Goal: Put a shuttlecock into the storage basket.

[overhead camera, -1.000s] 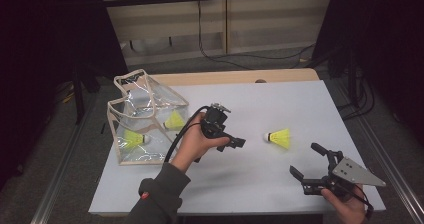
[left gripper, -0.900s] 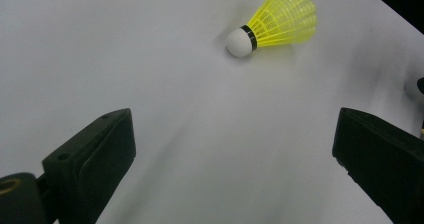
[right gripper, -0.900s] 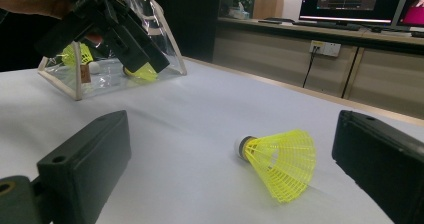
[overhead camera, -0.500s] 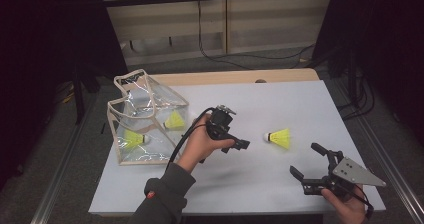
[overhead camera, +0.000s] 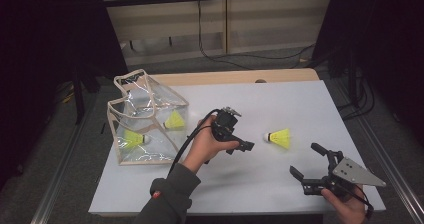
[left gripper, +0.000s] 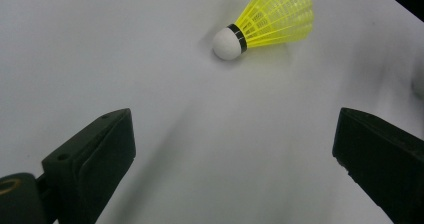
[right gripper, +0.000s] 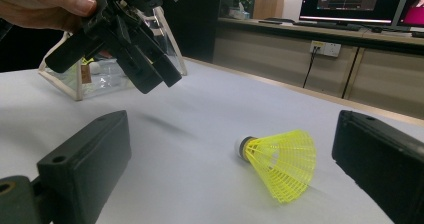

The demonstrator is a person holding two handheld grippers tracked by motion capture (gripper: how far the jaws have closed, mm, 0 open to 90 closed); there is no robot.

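Observation:
A yellow shuttlecock (overhead camera: 278, 136) with a white cork lies on its side on the white table (overhead camera: 260, 104), right of centre. My left gripper (overhead camera: 241, 143), held in a hand, hovers just left of it with its jaws wide open and empty. In the left gripper view the shuttlecock (left gripper: 265, 21) lies ahead of the jaws, cork toward me. My right gripper (overhead camera: 305, 159) stands open and empty near the front right edge. In the right gripper view the shuttlecock (right gripper: 280, 161) lies between and beyond its jaws, with the left gripper (right gripper: 125, 44) above and to the left.
A clear plastic bag (overhead camera: 145, 119) with pale trim stands at the table's left, mouth open, holding two more yellow shuttlecocks (overhead camera: 175, 120). The same bag (right gripper: 100, 69) appears far off in the right gripper view. A wooden strip borders the table's far edge.
The left hand has carried its gripper to the right, away from the bag and closer to the loose shuttlecock. The right gripper has stayed in place.

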